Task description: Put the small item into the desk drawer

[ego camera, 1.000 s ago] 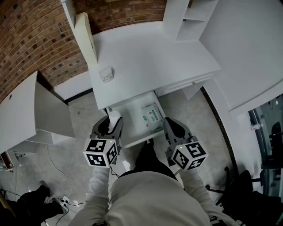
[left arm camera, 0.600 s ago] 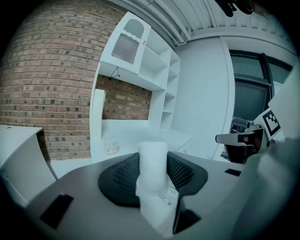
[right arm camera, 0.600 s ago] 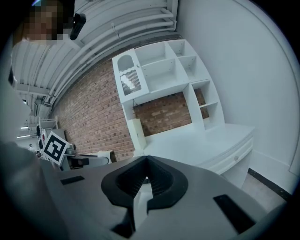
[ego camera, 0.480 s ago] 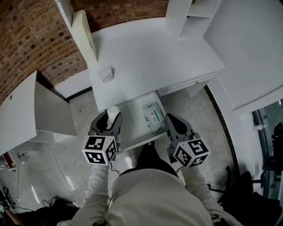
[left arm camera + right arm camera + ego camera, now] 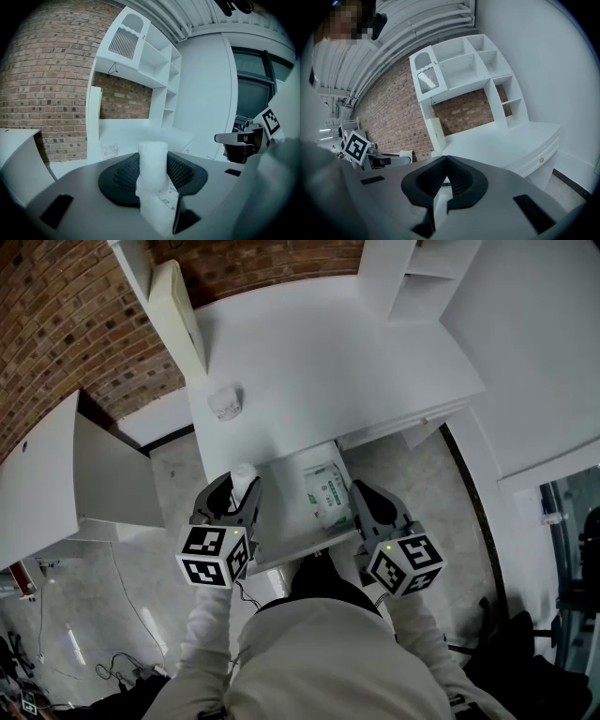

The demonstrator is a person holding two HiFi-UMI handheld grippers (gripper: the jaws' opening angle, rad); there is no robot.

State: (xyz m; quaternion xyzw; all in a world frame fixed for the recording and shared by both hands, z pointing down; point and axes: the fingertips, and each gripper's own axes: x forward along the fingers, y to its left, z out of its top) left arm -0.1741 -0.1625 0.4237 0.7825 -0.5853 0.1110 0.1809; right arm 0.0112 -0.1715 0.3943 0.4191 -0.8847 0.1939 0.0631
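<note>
In the head view my left gripper (image 5: 240, 487) is shut on a small white wrapped item (image 5: 243, 473), held over the left front corner of the open desk drawer (image 5: 281, 498). The left gripper view shows that item (image 5: 152, 161) upright between the black pads, a printed label at its lower end. My right gripper (image 5: 362, 499) hovers by the drawer's right front corner. In the right gripper view its jaws (image 5: 446, 178) meet at the tips with nothing between them. A white-and-green packet (image 5: 327, 493) lies inside the drawer.
The white desk (image 5: 319, 352) carries a small white object (image 5: 225, 401) near its left edge. White shelving (image 5: 412, 273) rises at the back against a brick wall (image 5: 66, 324). Another white table (image 5: 37, 484) stands to the left. The person's torso fills the bottom.
The left gripper with the white item has crept slightly forward toward the desk. The right gripper has barely moved. The head camera's aim has shifted a little.
</note>
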